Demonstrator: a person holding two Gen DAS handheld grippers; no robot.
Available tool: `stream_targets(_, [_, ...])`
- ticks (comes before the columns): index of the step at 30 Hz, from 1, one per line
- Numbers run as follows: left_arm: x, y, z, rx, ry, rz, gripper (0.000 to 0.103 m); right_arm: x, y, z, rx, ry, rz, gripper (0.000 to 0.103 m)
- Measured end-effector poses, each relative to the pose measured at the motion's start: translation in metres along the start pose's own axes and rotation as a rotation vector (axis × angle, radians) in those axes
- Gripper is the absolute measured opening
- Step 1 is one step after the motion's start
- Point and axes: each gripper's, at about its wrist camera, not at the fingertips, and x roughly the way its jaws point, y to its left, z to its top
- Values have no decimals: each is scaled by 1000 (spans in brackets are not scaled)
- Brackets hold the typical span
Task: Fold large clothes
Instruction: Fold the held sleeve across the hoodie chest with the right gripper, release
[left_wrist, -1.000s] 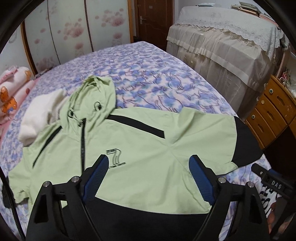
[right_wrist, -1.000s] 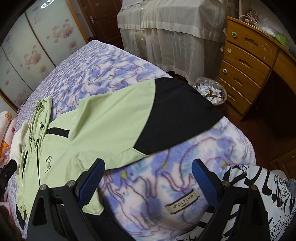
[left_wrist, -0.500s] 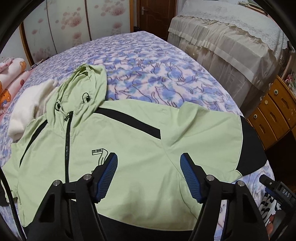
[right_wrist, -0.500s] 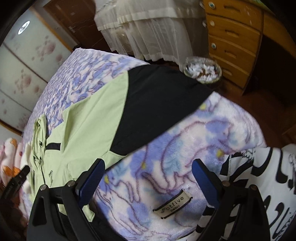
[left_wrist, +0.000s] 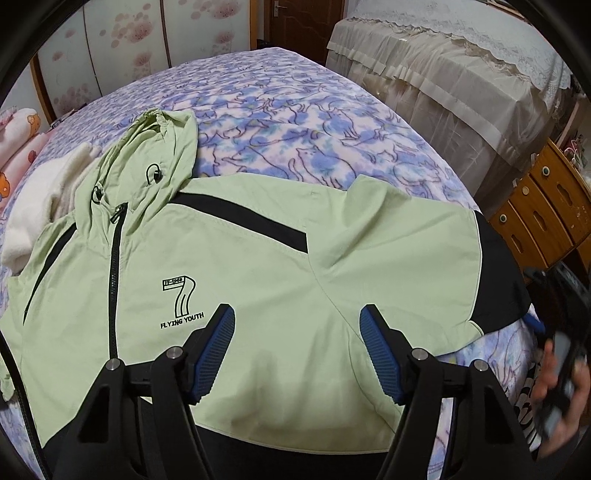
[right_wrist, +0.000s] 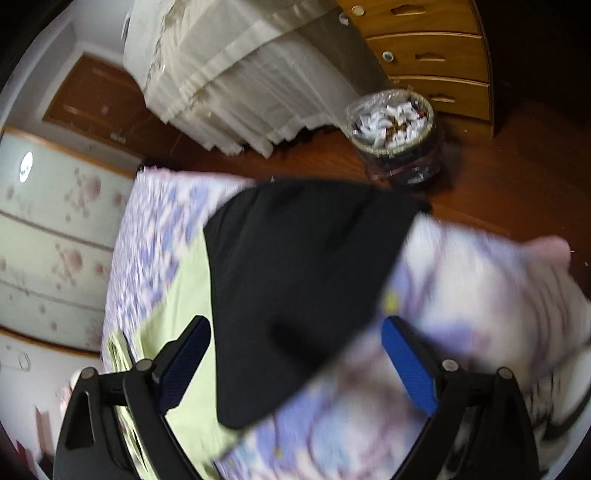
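Both wrist views tilt down, sharing jacket (left_wrist: 280, 266) sleeve.

The whole right wrist view is smeared with motion blur, so the blanket (right_wrist: 461, 314) print is mush there. The jacket (left_wrist: 258, 295) hem runs off the bottom edge behind the left gripper (left_wrist: 297, 350), and the hand (left_wrist: 565, 406) (far right) is blurry and cropped.

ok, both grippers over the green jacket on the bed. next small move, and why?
Probably lower the right gripper onto the black cuff end of the sleeve and pinch it. Its jaws have just been closing but stand apart, nothing gripped. The pale green hooded jacket lies flat and unfolded, and the left gripper hovers open.
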Motion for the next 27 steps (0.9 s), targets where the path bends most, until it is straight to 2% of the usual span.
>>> stream_targets(1, [0,1,-1,-1,0,-2,69,4,-2,7,14,-5,-6,73])
stream_targets(2, [0,3,-1,-2,1,-4,69,9,-2,14,20,-5,-16,56])
stream_targets(3, [0,5,-2,-2,-1,-3,69,12,-2,19,14,-2,-25,33])
stream_targets(4, [-2,8,-2,-4,-5,2,69,12,3,22,-4,-10,-32,21])
stream_targets(6, [-4,15,-3,-10,-13,10,69,2,21,22,-75,-50,-17,12])
stream_targets(8, [-8,26,-5,-28,-22,21,69,-15,52,14,-187,-103,35,10])
stream_targets(11, [-15,47,-7,-76,-26,24,69,-41,115,-15,-401,-135,149,10])
stream_targets(14, [-24,73,-11,-139,-35,24,69,-59,190,-72,-686,-119,251,10])
stream_targets(17, [-30,103,-19,-204,-40,31,69,-58,238,-138,-929,-61,313,10])
stream_targets(19, [-31,119,-25,-237,-35,38,69,-45,254,-183,-1062,-12,302,11])
stream_targets(22, [-24,142,-35,-278,-7,45,69,-8,256,-242,-1207,110,216,19])
stream_targets(24, [-16,153,-42,-299,22,30,69,19,244,-273,-1249,212,176,27])
stream_targets(27, [-7,159,-52,-308,51,11,69,36,221,-302,-1272,312,131,27])
